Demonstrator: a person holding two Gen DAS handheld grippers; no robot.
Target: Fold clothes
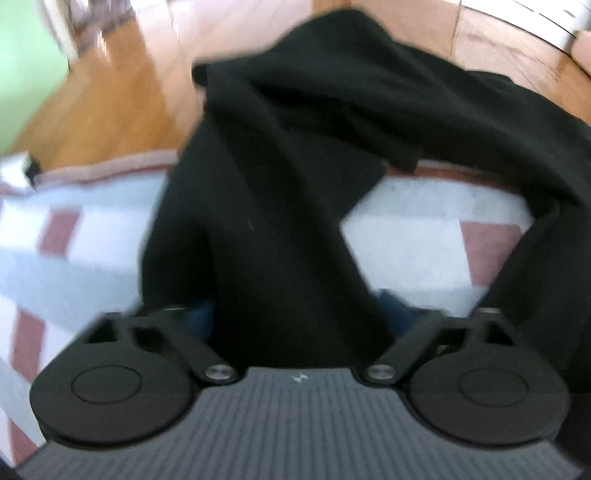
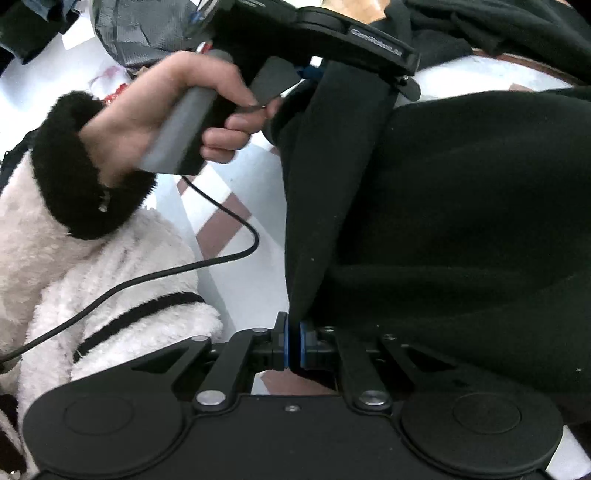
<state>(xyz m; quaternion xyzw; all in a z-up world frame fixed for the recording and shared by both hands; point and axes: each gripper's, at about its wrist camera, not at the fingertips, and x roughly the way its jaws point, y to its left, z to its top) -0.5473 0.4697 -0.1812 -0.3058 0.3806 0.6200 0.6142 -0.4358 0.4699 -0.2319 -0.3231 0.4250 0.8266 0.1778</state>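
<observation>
A black garment [image 1: 295, 166] hangs bunched in front of my left gripper [image 1: 295, 314]. Its cloth runs down between the fingers and hides the blue pads, and the arms stand wide, so whether the pads pinch it does not show. In the right wrist view the same black garment [image 2: 461, 203] fills the right side. My right gripper [image 2: 293, 345] is shut, its blue pads pinching an edge of the cloth. The left gripper [image 2: 314, 77] shows at the top of that view, held by a hand [image 2: 155, 110], with cloth passing through its fingers.
A white, grey and red checked cover [image 1: 66, 258] lies under the garment, with wooden floor [image 1: 118, 96] beyond its edge. A white fluffy sleeve with a black cuff [image 2: 85, 258] and a black cable [image 2: 207, 262] are at the left. Other clothes [image 2: 147, 33] lie at the back.
</observation>
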